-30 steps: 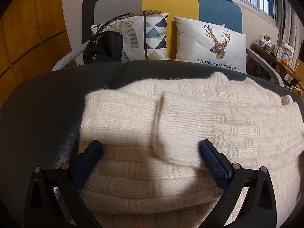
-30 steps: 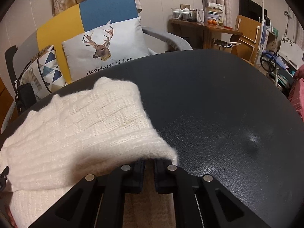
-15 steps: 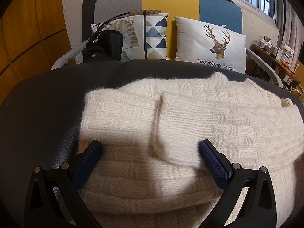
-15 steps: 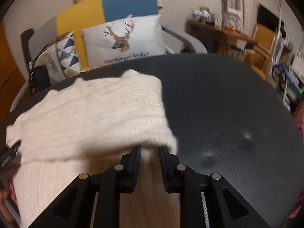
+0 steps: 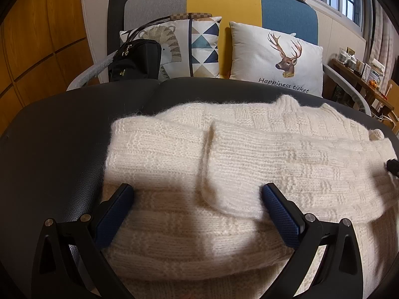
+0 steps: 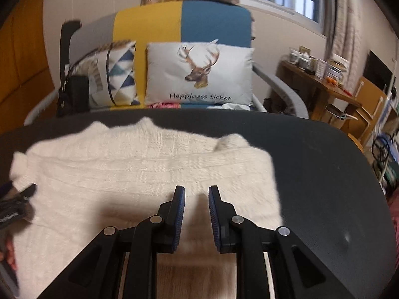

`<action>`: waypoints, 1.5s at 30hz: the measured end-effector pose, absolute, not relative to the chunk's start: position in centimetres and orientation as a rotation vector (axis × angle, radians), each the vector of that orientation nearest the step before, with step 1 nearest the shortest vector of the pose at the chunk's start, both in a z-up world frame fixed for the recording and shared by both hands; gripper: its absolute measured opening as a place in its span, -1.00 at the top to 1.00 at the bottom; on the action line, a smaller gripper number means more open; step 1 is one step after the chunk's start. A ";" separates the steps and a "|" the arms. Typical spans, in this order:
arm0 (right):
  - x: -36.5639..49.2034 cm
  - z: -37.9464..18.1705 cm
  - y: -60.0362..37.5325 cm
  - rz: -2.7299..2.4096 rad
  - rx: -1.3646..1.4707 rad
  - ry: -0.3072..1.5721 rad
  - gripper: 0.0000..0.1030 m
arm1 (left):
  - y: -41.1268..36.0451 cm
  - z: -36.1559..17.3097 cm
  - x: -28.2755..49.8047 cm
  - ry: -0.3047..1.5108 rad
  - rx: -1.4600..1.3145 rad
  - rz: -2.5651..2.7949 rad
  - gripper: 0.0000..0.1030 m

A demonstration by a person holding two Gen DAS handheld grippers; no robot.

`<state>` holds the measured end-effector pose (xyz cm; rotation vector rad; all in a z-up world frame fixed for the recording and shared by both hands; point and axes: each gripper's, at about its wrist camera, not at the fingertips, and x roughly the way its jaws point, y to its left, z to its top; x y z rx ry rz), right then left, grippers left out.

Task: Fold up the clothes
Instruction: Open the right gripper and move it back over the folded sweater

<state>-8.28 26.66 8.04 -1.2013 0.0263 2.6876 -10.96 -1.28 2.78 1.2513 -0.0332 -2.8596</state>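
Right wrist view shows the cream sweater (image 6: 139, 174) with sleeves folded in at centre, the last fold left; right gripper (image 6: 196, 199) narrow and empty, left gripper (image 5: 197, 206) wide

Both handheld grippers share one build: the left gripper (image 5: 197, 199) and the right gripper (image 6: 196, 200) have matte black, angular frames with triangular cut-outs, round silver screws at the pivots, and flat fingers (image 5: 280, 214) faced with dark blue, finely dotted pads.
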 end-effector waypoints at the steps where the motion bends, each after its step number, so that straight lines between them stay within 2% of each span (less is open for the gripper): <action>1: -8.9 7.4 26.9 2.674 -1.227 0.002 0.64 | -1.3 2.8 -10.9 -0.033 1.251 -2.860 -1.00; 4: -9.5 6.1 29.2 2.591 -1.248 -0.033 0.68 | -1.3 2.7 -10.9 -0.031 1.252 -2.862 -1.00; 7: -9.6 5.8 31.8 2.601 -1.238 0.112 0.68 | -1.3 2.7 -11.0 -0.033 1.253 -2.863 -1.00; 13: -10.2 6.3 30.9 2.559 -1.269 0.018 0.67 | -1.4 2.7 -11.0 -0.030 1.252 -2.863 -1.00; 18: -8.8 9.3 27.1 2.766 -1.162 0.104 0.67 | -1.3 2.7 -10.9 -0.039 1.249 -2.860 -1.00; 23: -10.7 8.9 21.4 2.982 -1.266 0.155 0.67 | -1.4 2.8 -10.9 -0.035 1.245 -2.863 -1.00; 29: -12.9 5.8 15.7 2.992 -1.400 0.093 0.65 | -1.7 2.9 -10.8 -0.022 1.230 -2.870 -1.00; 33: -12.3 5.0 13.7 2.986 -1.334 -0.112 0.65 | -1.7 4.1 -10.1 -0.004 1.166 -2.906 -1.00; 37: -12.2 5.0 14.6 3.004 -1.318 -0.048 0.65 | 0.1 6.5 -8.8 0.017 1.055 -3.079 -1.00; 42: -12.3 5.0 14.3 2.992 -1.300 -0.075 0.64 | 4.3 4.8 -13.0 -0.145 1.313 -3.032 -1.00; 45: -12.2 5.0 14.2 2.983 -1.294 -0.101 0.64 | 2.7 3.3 -14.7 -0.037 1.396 -2.928 -1.00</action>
